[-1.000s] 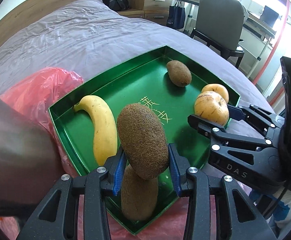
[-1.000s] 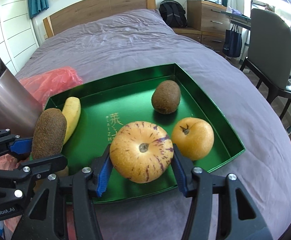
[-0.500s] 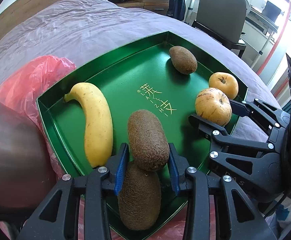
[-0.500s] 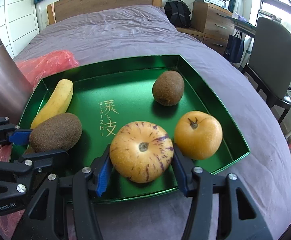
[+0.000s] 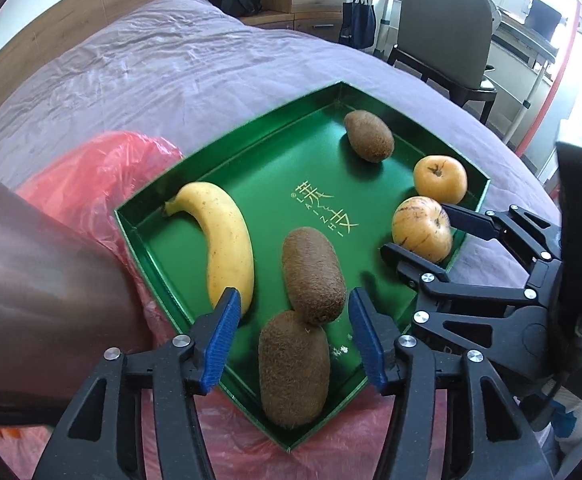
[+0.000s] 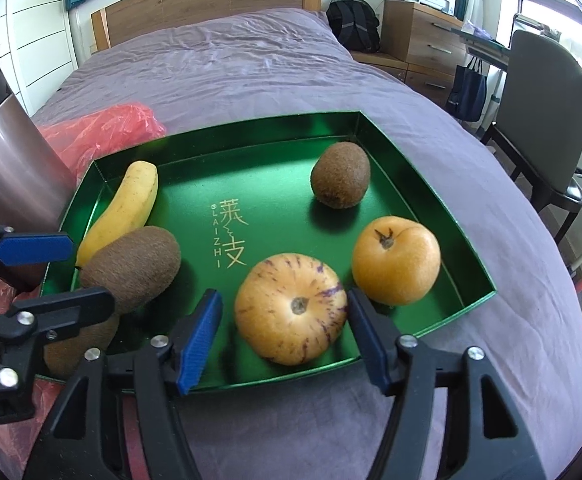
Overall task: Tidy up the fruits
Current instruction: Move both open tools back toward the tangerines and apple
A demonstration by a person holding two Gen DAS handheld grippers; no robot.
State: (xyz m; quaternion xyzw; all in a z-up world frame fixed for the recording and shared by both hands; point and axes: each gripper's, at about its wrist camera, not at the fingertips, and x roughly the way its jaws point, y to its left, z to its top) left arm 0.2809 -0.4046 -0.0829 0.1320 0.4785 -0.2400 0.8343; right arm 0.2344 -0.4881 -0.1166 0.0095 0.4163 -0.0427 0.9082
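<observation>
Green tin tray (image 5: 371, 98) now holds every fruit. At lower centre of the left wrist view, the left gripper (image 5: 291, 332) has just spread its jaws, leaving the kiwi (image 5: 313, 278) leaning on another kiwi (image 5: 294, 368). Right of it, the right gripper (image 6: 283, 332) has likewise let go of the striped pepino melon (image 6: 291, 308), which sits beside the persimmon (image 6: 396, 266). Both placements look done.

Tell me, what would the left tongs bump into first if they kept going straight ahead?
Probably the kiwi lying between the open left tongs, leaning on another kiwi in the green tray. Depth is hard to judge.
</observation>
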